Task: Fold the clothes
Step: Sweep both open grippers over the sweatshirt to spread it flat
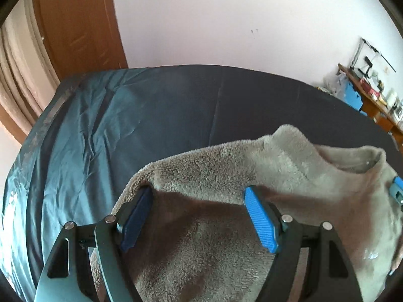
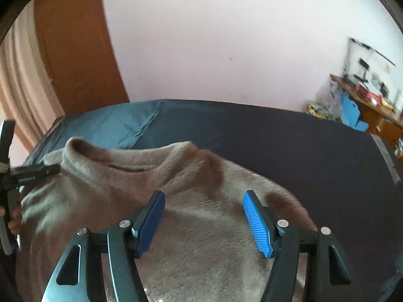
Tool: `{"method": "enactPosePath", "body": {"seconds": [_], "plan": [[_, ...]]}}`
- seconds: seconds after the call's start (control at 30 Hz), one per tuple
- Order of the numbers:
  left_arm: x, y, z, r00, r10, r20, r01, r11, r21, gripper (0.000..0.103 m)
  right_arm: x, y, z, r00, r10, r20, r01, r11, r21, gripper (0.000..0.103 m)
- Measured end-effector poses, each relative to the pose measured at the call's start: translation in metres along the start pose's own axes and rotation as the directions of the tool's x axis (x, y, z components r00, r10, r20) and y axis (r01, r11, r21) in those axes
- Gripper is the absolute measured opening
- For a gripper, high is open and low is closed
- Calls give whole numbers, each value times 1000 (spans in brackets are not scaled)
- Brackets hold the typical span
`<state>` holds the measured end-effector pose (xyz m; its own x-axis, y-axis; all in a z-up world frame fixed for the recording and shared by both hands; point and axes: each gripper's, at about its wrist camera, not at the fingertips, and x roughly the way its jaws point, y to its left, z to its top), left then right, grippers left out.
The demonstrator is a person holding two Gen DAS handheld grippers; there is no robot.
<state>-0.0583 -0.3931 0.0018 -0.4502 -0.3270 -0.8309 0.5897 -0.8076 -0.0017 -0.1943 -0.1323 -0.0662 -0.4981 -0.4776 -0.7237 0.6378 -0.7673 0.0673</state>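
1. A grey fleece garment (image 1: 226,176) lies on a bed covered with a dark blue sheet (image 1: 100,130), at the near edge of the bed, close under both cameras.
2. The fleece is bunched rather than flat; its collar (image 2: 75,148) stands up in a soft ridge toward the far side, and a fold runs across the middle.
3. The left gripper (image 1: 199,216) hangs just over the left part of the garment with its jaws spread wide. Its blue pads (image 1: 259,221) have fleece behind them but nothing pinched between them.
4. The right gripper (image 2: 204,224) sits over the right part of the garment, jaws likewise spread wide and holding nothing.
5. In the right wrist view, the left gripper's black body shows at the left edge, touching the fleece beside the collar, with part of a hand (image 2: 13,220) behind it.
6. In the left wrist view, a blue tip of the right gripper shows at the right edge, against the fleece.
7. The far half of the bed is bare sheet, wrinkled toward the far left corner.
8. Beyond the bed are a pale wall (image 1: 226,25), a brown door (image 1: 78,25) and a curtain (image 1: 15,75) on the left, and a cluttered wooden desk (image 2: 377,108) at the right.
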Motion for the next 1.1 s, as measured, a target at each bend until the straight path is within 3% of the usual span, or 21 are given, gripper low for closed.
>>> {"method": "enactPosePath", "body": {"seconds": [0.1, 0.23, 0.37, 0.43, 0.53, 0.67, 0.73, 0.9, 1.0, 1.1], "plan": [[5, -12, -1, 1000, 26, -5, -26, 999, 38, 80, 12, 19, 1, 998, -5, -55, 0, 996, -90, 66], [17, -18, 6, 997, 75, -21, -74, 996, 50, 80, 52, 28, 4, 981, -30, -194, 12, 996, -92, 67], [35, -16, 7, 996, 78, -38, -76, 996, 39, 85, 65, 23, 11, 986, -37, -165, 27, 998, -62, 70], [40, -17, 4, 996, 89, -11, -89, 995, 34, 93, 69, 21, 15, 987, -42, -156, 35, 998, -53, 75], [44, -14, 1, 994, 109, 7, -109, 994, 20, 102, 53, 19, 9, 990, -29, -135, 22, 998, -56, 78], [50, -3, 1, 998, 53, -21, -54, 998, -35, 102, 30, 15, 2, 994, -11, -106, 5, 998, -61, 78], [56, 5, 4, 998, 58, -26, -59, 998, -35, 102, 18, 13, -2, 996, -2, -91, -4, 998, -63, 78], [35, -1, 1, 992, 126, -23, -126, 992, 14, 102, -11, 9, -11, 998, 21, -55, -25, 997, -71, 78], [5, -12, -14, 994, 108, 28, -110, 990, 85, 102, -58, -5, -34, 1000, 8, -14, -10, 995, -96, 78], [-29, -28, -38, 995, 68, 66, -77, 986, 146, 102, -96, -28, -65, 1000, 6, 11, -6, 1000, -31, 78]]}}
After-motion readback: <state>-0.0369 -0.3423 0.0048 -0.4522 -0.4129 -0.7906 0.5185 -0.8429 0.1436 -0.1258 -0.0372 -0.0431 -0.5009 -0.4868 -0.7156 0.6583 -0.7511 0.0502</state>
